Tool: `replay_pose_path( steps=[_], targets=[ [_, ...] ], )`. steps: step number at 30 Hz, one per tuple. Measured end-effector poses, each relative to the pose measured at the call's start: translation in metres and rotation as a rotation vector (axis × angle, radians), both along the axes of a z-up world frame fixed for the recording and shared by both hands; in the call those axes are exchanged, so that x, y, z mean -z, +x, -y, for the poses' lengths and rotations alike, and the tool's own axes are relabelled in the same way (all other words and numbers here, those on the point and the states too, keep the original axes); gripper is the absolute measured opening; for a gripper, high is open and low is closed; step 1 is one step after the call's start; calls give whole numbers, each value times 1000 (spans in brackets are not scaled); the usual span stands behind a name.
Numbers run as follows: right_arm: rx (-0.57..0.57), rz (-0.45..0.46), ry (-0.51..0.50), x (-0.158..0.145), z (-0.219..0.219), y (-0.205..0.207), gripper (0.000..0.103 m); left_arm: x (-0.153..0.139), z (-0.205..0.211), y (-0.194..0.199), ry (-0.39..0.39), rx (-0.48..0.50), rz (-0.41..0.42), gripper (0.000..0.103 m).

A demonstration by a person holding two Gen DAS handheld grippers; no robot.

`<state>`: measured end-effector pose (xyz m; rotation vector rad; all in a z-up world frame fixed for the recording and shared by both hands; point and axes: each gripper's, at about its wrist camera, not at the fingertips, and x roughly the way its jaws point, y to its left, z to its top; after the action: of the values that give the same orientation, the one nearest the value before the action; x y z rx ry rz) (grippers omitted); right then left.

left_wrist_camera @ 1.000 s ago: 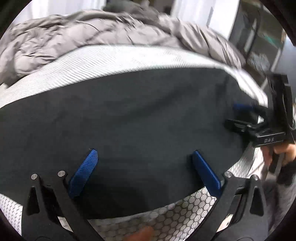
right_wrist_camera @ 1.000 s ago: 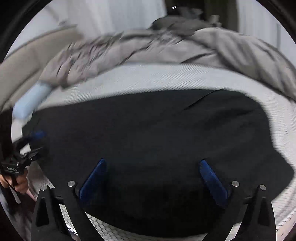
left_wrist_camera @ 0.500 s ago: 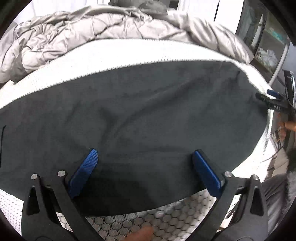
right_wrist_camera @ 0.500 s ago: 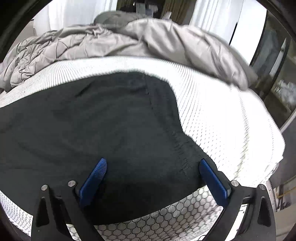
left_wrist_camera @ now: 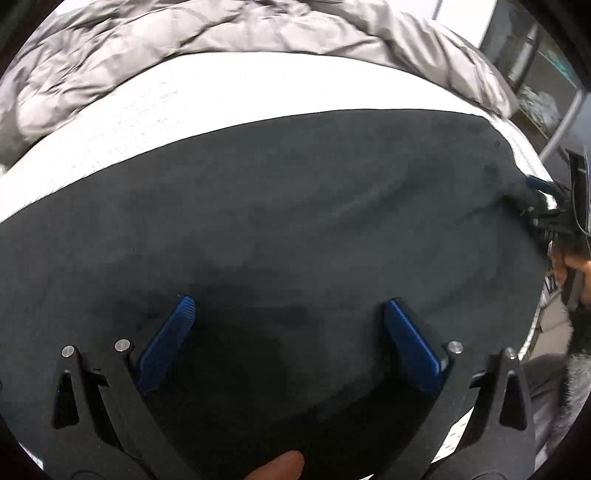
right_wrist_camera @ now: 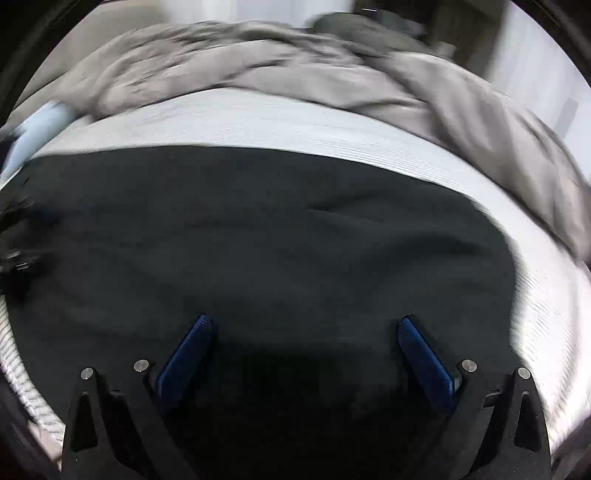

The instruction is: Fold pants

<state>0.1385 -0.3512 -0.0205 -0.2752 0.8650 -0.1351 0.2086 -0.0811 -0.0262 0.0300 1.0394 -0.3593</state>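
Note:
Black pants (left_wrist_camera: 295, 206) lie spread flat on a white mattress (left_wrist_camera: 184, 99); in the right wrist view the pants (right_wrist_camera: 277, 240) fill the middle. My left gripper (left_wrist_camera: 289, 308) hovers open low over the near part of the cloth, with nothing between its blue pads. My right gripper (right_wrist_camera: 304, 322) is also open over the pants, empty. In the left wrist view the right gripper (left_wrist_camera: 543, 206) sits at the pants' far right edge, with a hand (left_wrist_camera: 578, 260) behind it. The left gripper (right_wrist_camera: 18, 258) is a dark blur at the left rim of the right wrist view.
A crumpled grey duvet (left_wrist_camera: 221, 33) is piled along the back of the bed; the same duvet (right_wrist_camera: 295, 62) rises behind the pants in the right wrist view. A glass-fronted cabinet (left_wrist_camera: 535, 77) stands to the right. A pale blue pillow (right_wrist_camera: 37, 122) lies at the left.
The left gripper has come closer over the pants, which now cover the near mattress edge. The right wrist view has swung back left, blurred. Both grippers stay open.

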Motion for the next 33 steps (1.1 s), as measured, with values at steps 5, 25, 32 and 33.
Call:
replay_pose_path(
  steps=[5, 25, 32, 33],
  targets=[
    [250, 32, 111, 2, 75, -10, 102, 6, -10, -3, 17, 5, 47, 102],
    [123, -25, -148, 6, 12, 43, 102, 10, 19, 56, 36, 95, 8, 102],
    [259, 24, 39, 3, 80, 31, 102, 2, 1, 53, 62, 22, 16, 102],
    [262, 31, -31, 0, 72, 29, 102, -4, 1, 51, 54, 16, 29, 102]
  ],
)
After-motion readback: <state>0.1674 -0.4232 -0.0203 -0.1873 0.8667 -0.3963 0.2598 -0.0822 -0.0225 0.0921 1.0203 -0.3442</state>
